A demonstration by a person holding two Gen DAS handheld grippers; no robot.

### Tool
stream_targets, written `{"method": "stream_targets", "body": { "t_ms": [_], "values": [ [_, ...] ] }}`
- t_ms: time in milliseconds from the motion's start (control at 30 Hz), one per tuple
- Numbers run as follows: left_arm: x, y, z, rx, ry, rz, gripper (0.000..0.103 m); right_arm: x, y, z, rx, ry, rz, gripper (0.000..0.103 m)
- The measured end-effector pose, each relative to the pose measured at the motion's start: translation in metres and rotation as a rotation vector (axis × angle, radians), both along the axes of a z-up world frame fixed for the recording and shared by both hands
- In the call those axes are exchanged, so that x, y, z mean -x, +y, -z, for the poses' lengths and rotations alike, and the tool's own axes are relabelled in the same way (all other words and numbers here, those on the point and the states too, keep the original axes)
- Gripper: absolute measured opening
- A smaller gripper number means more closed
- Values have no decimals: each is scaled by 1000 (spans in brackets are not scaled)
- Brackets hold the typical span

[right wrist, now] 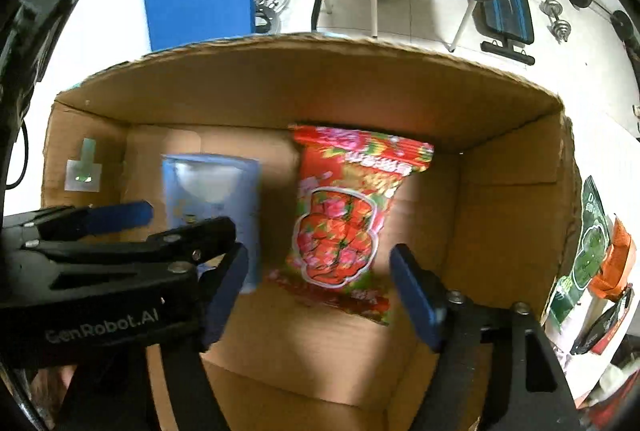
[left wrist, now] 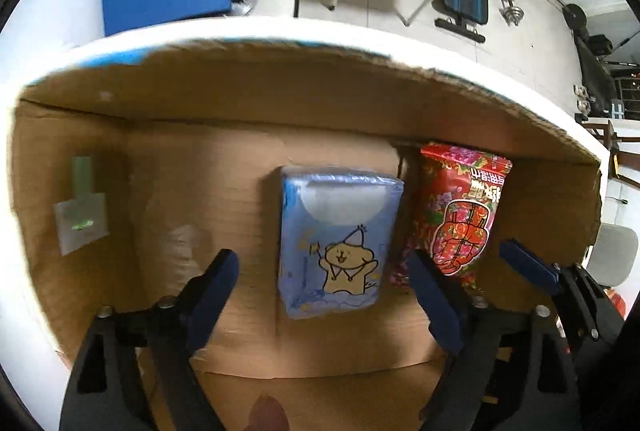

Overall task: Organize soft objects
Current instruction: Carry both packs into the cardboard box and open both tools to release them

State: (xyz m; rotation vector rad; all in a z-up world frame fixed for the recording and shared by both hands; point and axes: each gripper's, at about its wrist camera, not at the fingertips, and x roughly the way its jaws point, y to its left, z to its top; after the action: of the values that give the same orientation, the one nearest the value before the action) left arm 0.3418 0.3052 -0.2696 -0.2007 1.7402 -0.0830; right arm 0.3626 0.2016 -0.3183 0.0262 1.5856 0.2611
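1. Step in hand, as I judge it: the drop-off. The blue tissue pack [left wrist: 338, 241] and the red snack bag [left wrist: 460, 215] both lie flat on the floor of the cardboard box [left wrist: 280, 99], side by side and about touching, the bag on the pack's right and nearer the box's far wall.
2. The left gripper [left wrist: 324, 299] is released, jaws spread either side of the tissue pack's near end without pressing it.
3. The right gripper [right wrist: 320, 291] is likewise released, astride the near end of the snack bag [right wrist: 344, 215]; nothing is clamped.
4. Both point steeply down into the box, close together, the left gripper's frame crossing the right wrist view.
5. Next move likely calls for lifting both clear of the box walls, then reaching for the pouches [right wrist: 596, 255] outside the box's right wall.
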Motion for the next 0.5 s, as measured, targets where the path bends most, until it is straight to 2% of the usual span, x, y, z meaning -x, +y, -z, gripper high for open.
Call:
{"method": "stream_targets", "body": {
  "t_ms": [67, 167, 200, 367, 500],
  "values": [
    [6, 3, -11, -21, -22, 7, 96, 1, 2, -4, 6, -2, 0, 88],
    [15, 14, -23, -50, -55, 10, 98, 5, 1, -9, 51, -23, -14, 97],
    [20, 16, -28, -52, -66, 4, 98, 9, 0, -12, 53, -28, -10, 103],
    [46, 33, -45, -67, -123, -25, 98, 33, -5, -28, 94, -60, -5, 103],
    [77, 40, -66, -102, -191, -37, 98, 53, -10, -38, 88, -70, 10, 103]
  ]
}}
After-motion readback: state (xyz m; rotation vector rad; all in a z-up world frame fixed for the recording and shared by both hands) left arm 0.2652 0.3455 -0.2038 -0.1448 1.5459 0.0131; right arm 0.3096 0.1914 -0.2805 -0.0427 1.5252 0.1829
